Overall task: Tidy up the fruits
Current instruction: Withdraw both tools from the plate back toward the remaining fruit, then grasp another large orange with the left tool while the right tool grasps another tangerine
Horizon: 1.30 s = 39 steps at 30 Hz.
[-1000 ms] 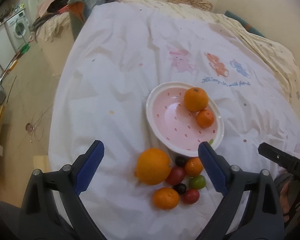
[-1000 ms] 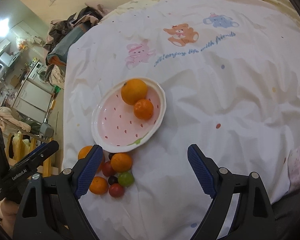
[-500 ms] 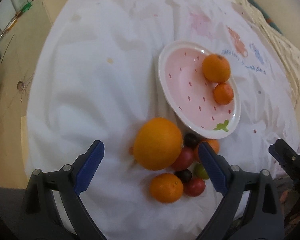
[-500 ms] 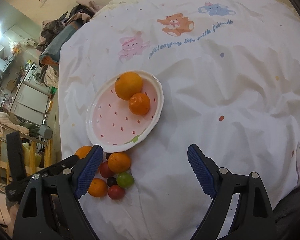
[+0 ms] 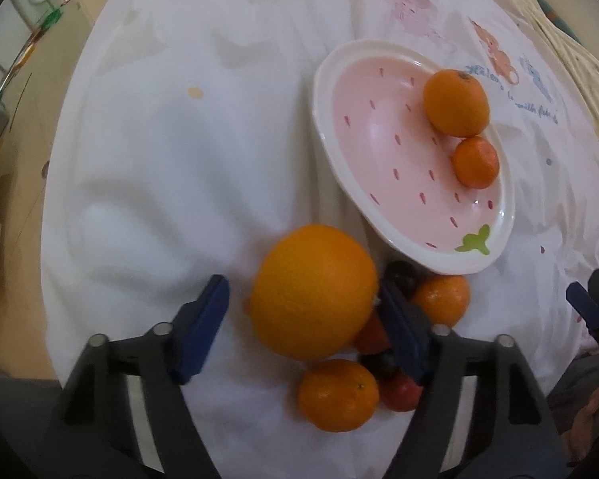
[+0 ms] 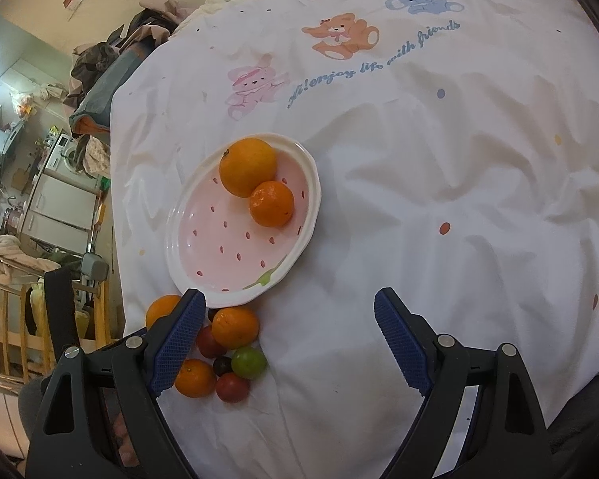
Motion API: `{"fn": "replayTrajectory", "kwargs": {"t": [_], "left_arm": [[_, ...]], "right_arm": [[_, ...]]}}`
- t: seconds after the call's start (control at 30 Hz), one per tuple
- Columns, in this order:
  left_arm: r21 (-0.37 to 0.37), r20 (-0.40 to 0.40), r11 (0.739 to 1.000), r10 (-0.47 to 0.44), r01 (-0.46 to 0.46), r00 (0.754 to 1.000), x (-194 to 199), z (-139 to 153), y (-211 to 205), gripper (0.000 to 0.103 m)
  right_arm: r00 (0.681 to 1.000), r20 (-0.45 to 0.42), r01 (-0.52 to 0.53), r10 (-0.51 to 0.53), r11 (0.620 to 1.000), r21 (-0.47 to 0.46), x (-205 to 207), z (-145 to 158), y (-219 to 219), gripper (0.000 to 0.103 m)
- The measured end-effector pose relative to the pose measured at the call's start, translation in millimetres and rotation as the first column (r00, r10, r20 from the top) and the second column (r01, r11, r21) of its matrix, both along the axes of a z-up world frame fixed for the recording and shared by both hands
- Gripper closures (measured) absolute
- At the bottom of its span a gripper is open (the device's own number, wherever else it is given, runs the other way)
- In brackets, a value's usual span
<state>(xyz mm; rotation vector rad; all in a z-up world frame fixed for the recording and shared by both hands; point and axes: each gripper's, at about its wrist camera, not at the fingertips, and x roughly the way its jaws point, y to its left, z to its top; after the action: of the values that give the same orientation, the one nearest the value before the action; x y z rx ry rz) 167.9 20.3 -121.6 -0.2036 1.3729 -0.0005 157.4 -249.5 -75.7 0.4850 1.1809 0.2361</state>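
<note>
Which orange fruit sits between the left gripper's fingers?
The largest orange, off the pink strawberry plate, sits between the open left gripper; the others are smaller.

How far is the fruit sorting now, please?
Done: two oranges lie in the pink plate. In hand: the open left gripper straddles the large orange, not yet gripping. Left: the pile of small fruits beside the plate. The right gripper is open, empty.
</note>
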Motion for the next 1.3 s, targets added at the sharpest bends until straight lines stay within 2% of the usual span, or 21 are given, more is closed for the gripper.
{"fn": "replayTrajectory", "kwargs": {"t": [0.03,0.13,0.27,0.37,0.5,0.7,0.87,1.03,1.23,1.3], "left_arm": [[-0.016,0.006,1.0,-0.01,0.01,1.0,-0.4,1.4,-1.0,0.046],[0.012,0.013,0.999,-0.043,0.043,0.999,-2.4,5.6,-5.8,0.048],[-0.007,0.028,0.999,-0.047,0.047,0.999,-5.6,14.5,-3.1,0.049],[0.016,0.055,0.999,-0.04,0.04,0.998,-8.5,23.1,-1.3,0.049],[0.027,0.116,0.999,-0.036,0.033,0.993,-12.1,42.3,1.9,0.049],[0.061,0.241,0.997,-0.066,0.053,0.968,-23.3,75.7,0.1,0.049],[0.06,0.26,0.996,-0.074,0.06,0.963,-26.3,81.1,-2.6,0.049],[0.041,0.255,0.999,-0.043,0.034,0.966,-25.3,82.0,1.2,0.049],[0.023,0.22,1.0,-0.018,0.013,0.975,-23.7,80.2,6.9,0.049],[0.011,0.214,1.0,-0.011,0.009,0.977,-22.2,79.4,8.4,0.049]], "right_arm": [[1.0,0.0,-0.002,0.002,1.0,-0.004,0.0,-0.1,0.2,0.014],[1.0,0.004,-0.004,0.004,1.0,-0.016,-0.3,0.5,2.0,0.014],[1.0,0.013,-0.005,0.006,0.999,-0.032,-1.6,2.4,2.6,0.014],[1.0,0.016,0.002,-0.002,0.999,-0.033,-3.5,3.1,0.9,0.014],[1.0,0.011,0.006,-0.005,0.999,-0.044,-4.5,1.8,0.2,0.014],[1.0,-0.003,-0.008,0.008,0.998,-0.065,-5.4,-2.1,2.7,0.014],[0.999,-0.023,-0.039,0.038,0.997,-0.073,-6.2,-8.0,9.7,0.014],[0.994,-0.05,-0.095,0.094,0.995,-0.024,-2.6,-14.8,21.2,0.014],[0.981,-0.099,-0.153,0.164,0.982,0.114,8.1,-30.1,40.0,0.014],[0.976,-0.118,-0.168,0.182,0.978,0.122,10.6,-36.0,47.8,0.021]]}}
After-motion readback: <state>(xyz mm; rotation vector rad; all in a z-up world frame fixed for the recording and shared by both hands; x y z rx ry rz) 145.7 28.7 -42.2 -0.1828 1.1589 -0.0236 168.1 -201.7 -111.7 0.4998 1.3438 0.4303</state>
